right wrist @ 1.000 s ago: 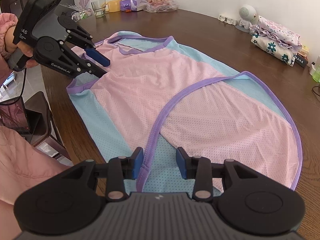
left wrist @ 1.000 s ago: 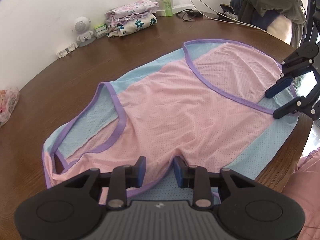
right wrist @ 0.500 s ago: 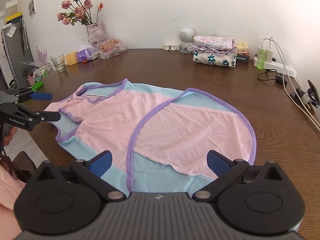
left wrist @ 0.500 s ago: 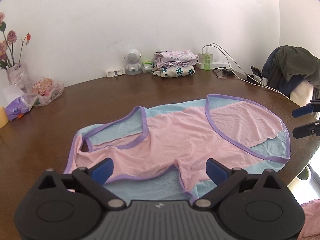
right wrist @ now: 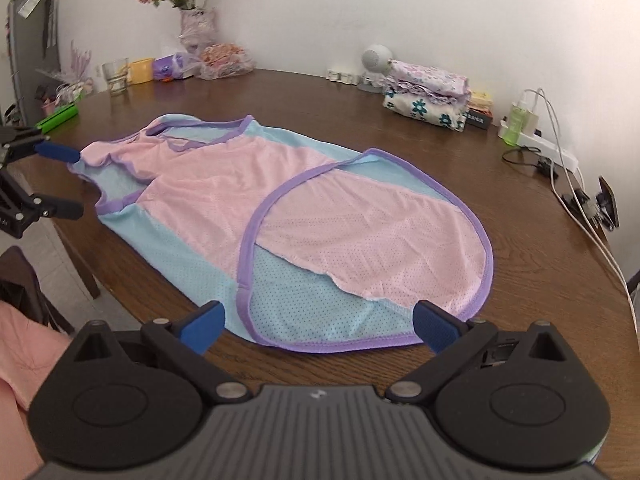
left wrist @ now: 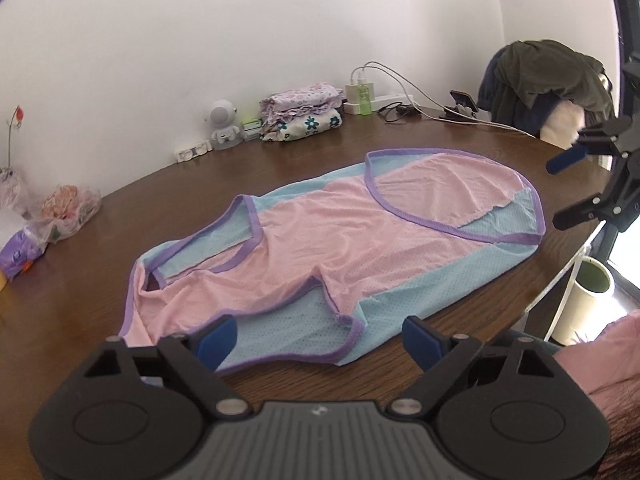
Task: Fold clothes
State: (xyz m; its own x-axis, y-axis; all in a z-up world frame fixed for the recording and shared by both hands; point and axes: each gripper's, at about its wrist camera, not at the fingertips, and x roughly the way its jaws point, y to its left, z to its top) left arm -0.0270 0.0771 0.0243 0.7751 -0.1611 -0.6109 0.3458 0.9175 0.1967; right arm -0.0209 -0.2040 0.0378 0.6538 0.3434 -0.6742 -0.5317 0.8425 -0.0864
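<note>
Left wrist view: pink-and-blue garment point(left wrist: 340, 236) lay spread flat on counter point(left wrist: 100, 300). Left gripper point(left wrist: 320, 338) hung over garment's near hem, jaws wide apart but closing, nothing clamped between pads. Right gripper point(left wrist: 568, 188) off garment's far-right end, jaws apart. Folded clothes stack point(left wrist: 302, 114) behind garment by wall.

Right wrist view: garment point(right wrist: 280, 216) flat on counter point(right wrist: 540, 280). Right gripper point(right wrist: 320, 328) at garment's rounded purple-trimmed end, jaws wide, closing, gripping nothing. Left gripper point(right wrist: 66, 180) at garment's far-left edge.

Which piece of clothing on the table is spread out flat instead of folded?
The pink and light-blue mesh garment with purple trim, lying open across the round wooden table; the floral fabrics by the wall sit folded and stacked.
</note>
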